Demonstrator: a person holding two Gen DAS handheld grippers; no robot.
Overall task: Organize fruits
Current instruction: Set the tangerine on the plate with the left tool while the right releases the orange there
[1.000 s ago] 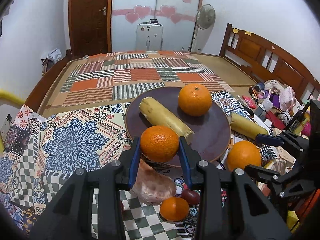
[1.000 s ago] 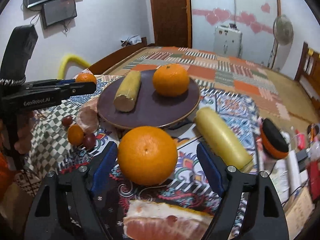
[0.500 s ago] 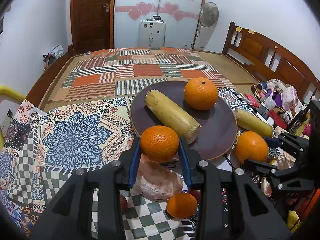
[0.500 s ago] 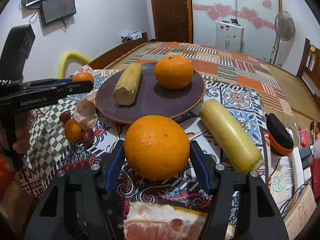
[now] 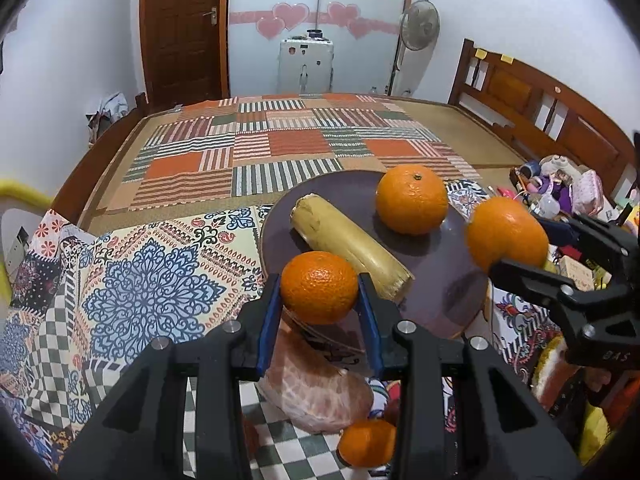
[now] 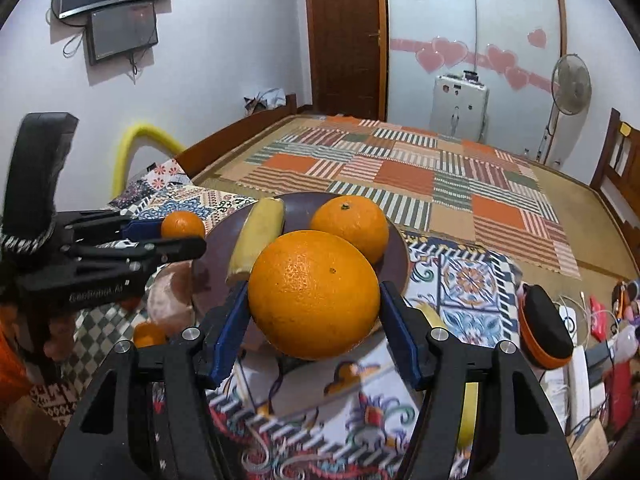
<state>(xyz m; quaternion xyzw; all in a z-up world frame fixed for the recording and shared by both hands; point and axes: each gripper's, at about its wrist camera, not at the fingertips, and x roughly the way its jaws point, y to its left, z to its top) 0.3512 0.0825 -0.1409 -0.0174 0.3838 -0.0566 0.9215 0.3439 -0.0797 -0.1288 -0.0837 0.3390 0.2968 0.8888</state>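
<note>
My left gripper [image 5: 319, 294] is shut on a small orange [image 5: 319, 286], held just above the near rim of the dark purple plate [image 5: 444, 284]. On the plate lie a peeled banana piece [image 5: 352, 250] and another orange [image 5: 412, 199]. My right gripper [image 6: 314, 320] is shut on a large orange [image 6: 314, 294], its blue pads pressing both sides, and holds it in the air above the cloth near the plate [image 6: 300, 208]. In the left wrist view the large orange [image 5: 506, 234] hangs over the plate's right rim.
A peeled grapefruit [image 5: 320, 392] and a small tangerine [image 5: 366, 442] lie on the checked cloth below my left gripper. A second banana [image 6: 468, 400] lies under my right gripper's right finger. An orange-and-black case [image 6: 544, 332] and clutter sit at the right.
My right gripper closed on the large orange and lifted it off the cloth toward the plate. My left gripper kept hold of the small orange and barely moved.
</note>
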